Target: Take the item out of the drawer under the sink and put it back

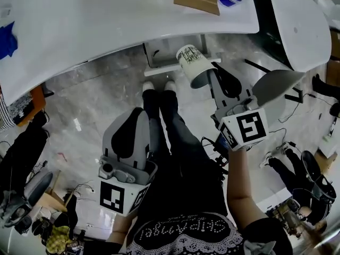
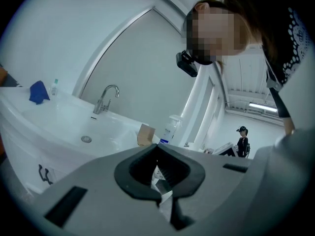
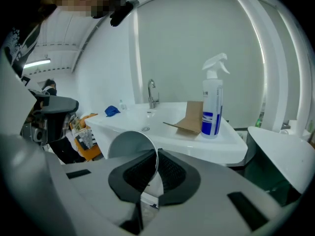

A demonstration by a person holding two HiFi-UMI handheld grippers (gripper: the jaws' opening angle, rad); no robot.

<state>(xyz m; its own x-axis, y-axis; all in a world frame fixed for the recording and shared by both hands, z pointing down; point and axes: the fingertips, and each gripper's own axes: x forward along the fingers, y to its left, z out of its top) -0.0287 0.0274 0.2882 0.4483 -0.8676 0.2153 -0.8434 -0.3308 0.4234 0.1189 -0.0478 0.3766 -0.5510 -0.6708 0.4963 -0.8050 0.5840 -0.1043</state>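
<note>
We've got the cup (image 1: 190,60) out in the open, just right of centre in the upper part of the head view, and the right gripper (image 1: 206,74) has it. In the right gripper view the 2 jaws are pinched on the cup's thin wall at the rim, 1 pad inside and 1 outside. The round mouth opens to the left of the jaws. So what matters now is where the drawer (image 1: 159,54) lies. We see it just up and left of the cup, tucked under the front edge of the sink (image 1: 106,31), and it looks pulled out. The cup's long axis runs from the gripper at lower right up toward upper left. Its base leads and its mouth faces back at the gripper, so the base already points roughly at the drawer. The left gripper (image 1: 135,115) sits low at lower left, well apart from both cup and drawer. In the left gripper view its jaws are pressed together on nothing. The right hand is clearly the nearer one. We judge that putting the cup back needs only a short carry up and left, base first. The risk we'd watch is the sink edge overhanging the drawer.
</note>
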